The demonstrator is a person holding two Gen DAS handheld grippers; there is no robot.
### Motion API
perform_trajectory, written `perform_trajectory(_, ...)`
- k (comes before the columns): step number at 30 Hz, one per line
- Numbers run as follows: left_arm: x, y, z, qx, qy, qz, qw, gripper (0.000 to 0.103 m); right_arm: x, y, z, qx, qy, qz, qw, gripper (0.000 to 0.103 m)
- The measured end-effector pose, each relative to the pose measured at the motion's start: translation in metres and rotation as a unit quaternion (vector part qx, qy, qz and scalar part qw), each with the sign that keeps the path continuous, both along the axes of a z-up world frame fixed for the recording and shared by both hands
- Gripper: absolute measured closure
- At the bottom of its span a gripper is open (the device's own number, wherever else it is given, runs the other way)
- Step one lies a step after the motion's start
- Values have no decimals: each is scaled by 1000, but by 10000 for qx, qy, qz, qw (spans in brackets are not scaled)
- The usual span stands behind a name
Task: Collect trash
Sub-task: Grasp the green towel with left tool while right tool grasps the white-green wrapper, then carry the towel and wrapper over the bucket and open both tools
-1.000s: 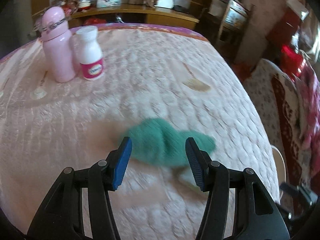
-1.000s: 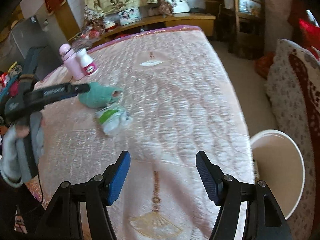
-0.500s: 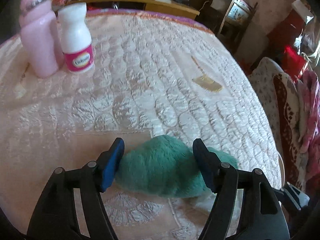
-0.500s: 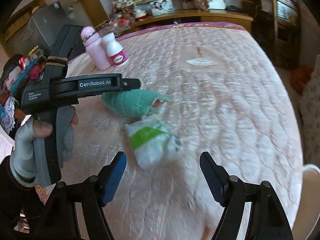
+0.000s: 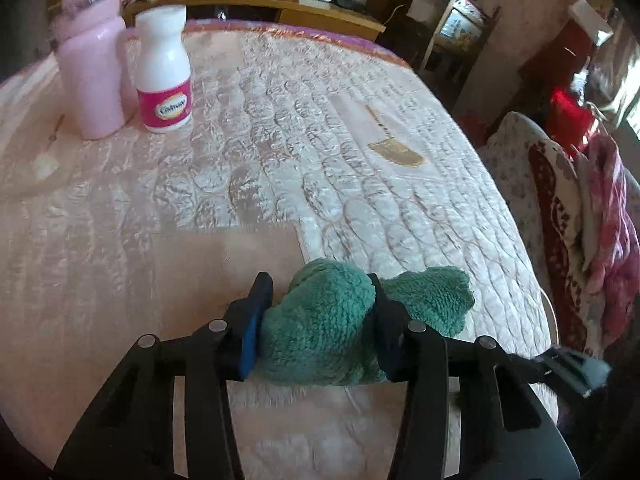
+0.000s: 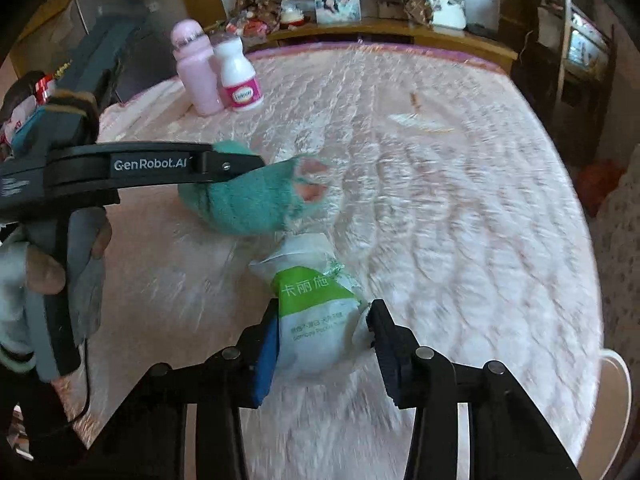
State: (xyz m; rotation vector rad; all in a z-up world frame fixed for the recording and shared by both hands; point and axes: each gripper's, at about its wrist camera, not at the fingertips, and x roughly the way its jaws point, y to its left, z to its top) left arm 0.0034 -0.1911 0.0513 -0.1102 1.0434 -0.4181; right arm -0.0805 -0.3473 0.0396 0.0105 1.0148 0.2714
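Observation:
A fuzzy green sock (image 5: 332, 320) lies on the quilted pink bed (image 5: 280, 140). My left gripper (image 5: 320, 304) is shut on the sock, its pads pressing into both sides. The sock (image 6: 248, 204) and the left gripper (image 6: 240, 166) also show in the right wrist view. A crumpled white and green tissue packet (image 6: 316, 312) lies on the bed just in front of the sock. My right gripper (image 6: 324, 332) has its jaws around the packet, pads touching its sides.
A pink bottle (image 5: 92, 52) and a white pill bottle (image 5: 164, 68) stand at the far left of the bed. A white bucket (image 6: 616, 392) sits off the bed's right edge. A patterned chair (image 5: 560, 200) stands to the right.
My left gripper moved forward over the sock and closed on it. My right gripper moved left and forward to the tissue packet and narrowed around it.

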Motion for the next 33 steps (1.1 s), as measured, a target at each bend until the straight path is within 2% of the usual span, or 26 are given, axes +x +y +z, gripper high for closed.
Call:
perform_trajectory(4, -22, -1, 19, -36, -187, -103, 9998, 60, -33, -19, 22, -19, -167, -236, 9996, 61)
perform_trajectory(11, -69, -26, 45, 242, -688, -419, 9965, 59, -73, -51, 47, 44, -360, -693, 9969, 61)
perform_trajectory(23, -106, -64, 60, 297, -935, -690, 9928, 59, -107, -75, 67, 18, -567, -1097, 9923, 61)
perform_trajectory(33, -124, -112, 64, 239, -984, -1094, 9888, 59, -126, -116, 75, -100, -640, -1545, 9859, 61)
